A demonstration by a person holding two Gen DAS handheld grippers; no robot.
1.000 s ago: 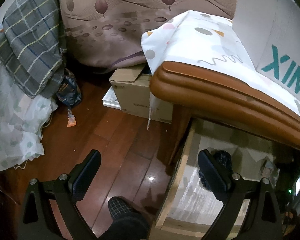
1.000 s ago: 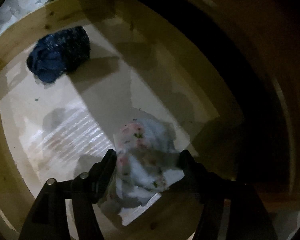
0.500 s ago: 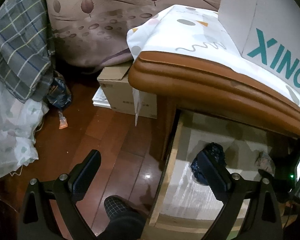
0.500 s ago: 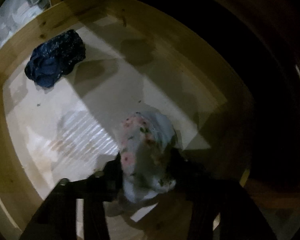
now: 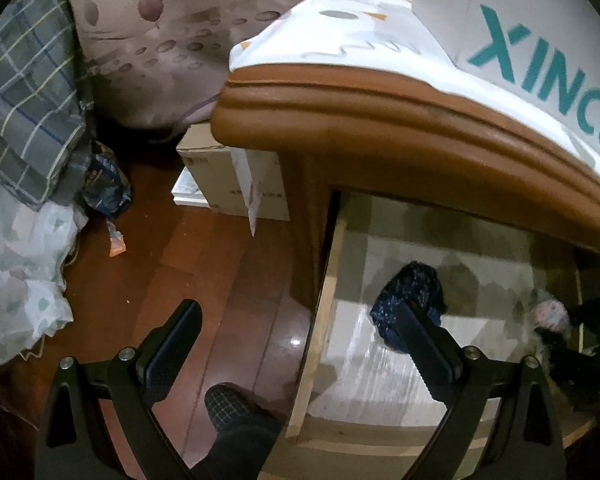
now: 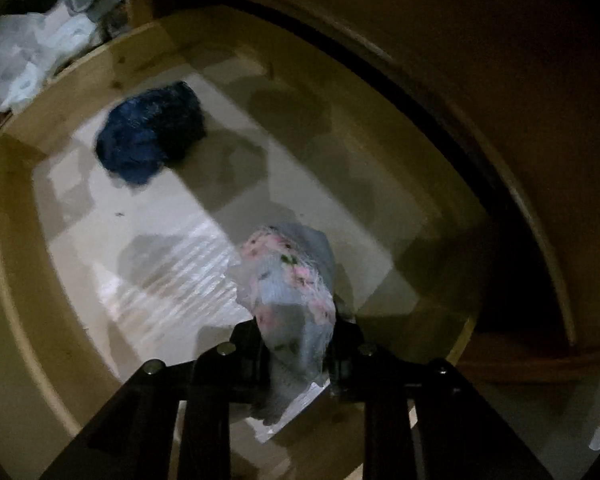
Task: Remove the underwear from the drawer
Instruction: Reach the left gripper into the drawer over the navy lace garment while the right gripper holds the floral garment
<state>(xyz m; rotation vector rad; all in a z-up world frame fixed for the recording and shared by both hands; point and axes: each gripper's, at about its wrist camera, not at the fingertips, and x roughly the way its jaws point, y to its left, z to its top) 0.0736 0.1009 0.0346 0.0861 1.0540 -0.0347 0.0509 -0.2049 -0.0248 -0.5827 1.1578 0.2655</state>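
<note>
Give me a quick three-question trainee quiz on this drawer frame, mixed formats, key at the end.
1. True or false: the left gripper grips the dark blue underwear.
2. Multiple choice: what sits between the right gripper's closing jaws? A) the dark blue underwear B) the floral underwear C) a cardboard box D) nothing
3. Fill in: the dark blue underwear lies on the floor of the open ____.

Key
1. False: its jaws are open and empty, one finger over the wooden floor, the other over the drawer.
2. B: the pads pinch the pale floral bundle.
3. drawer
</note>
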